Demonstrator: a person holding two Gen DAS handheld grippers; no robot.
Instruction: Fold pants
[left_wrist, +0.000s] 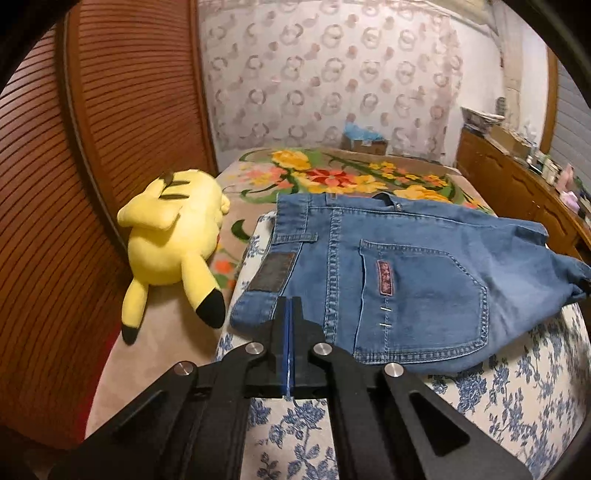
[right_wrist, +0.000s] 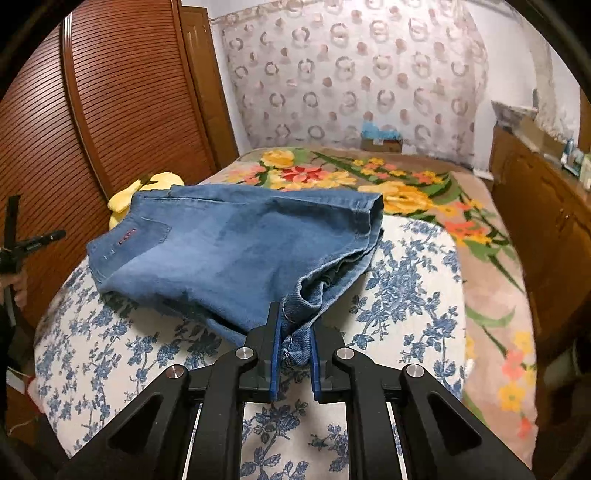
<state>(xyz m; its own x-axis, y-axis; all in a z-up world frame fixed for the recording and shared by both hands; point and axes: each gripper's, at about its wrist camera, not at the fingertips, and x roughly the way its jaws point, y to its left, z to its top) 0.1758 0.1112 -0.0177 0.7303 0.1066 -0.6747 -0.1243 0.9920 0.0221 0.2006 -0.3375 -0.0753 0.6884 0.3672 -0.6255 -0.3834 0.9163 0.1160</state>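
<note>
Blue denim pants (left_wrist: 399, 266) lie folded on a white cloth with blue flowers (left_wrist: 517, 376), back pocket up. My left gripper (left_wrist: 290, 306) is shut with nothing between its pads, its tips at the near edge of the waistband by the leather patch. In the right wrist view the same pants (right_wrist: 229, 251) lie folded in layers. My right gripper (right_wrist: 294, 332) is shut on a bunched corner of denim at the pants' near right end. The left gripper's black frame (right_wrist: 22, 243) shows at the far left of that view.
A yellow plush toy (left_wrist: 177, 240) lies left of the pants near the slatted wooden doors (left_wrist: 55, 184). A flowered blanket (right_wrist: 406, 192) covers the bed beyond. A wooden cabinet (right_wrist: 546, 229) with clutter on top stands at the right. A cardboard box (right_wrist: 380, 142) sits by the curtain.
</note>
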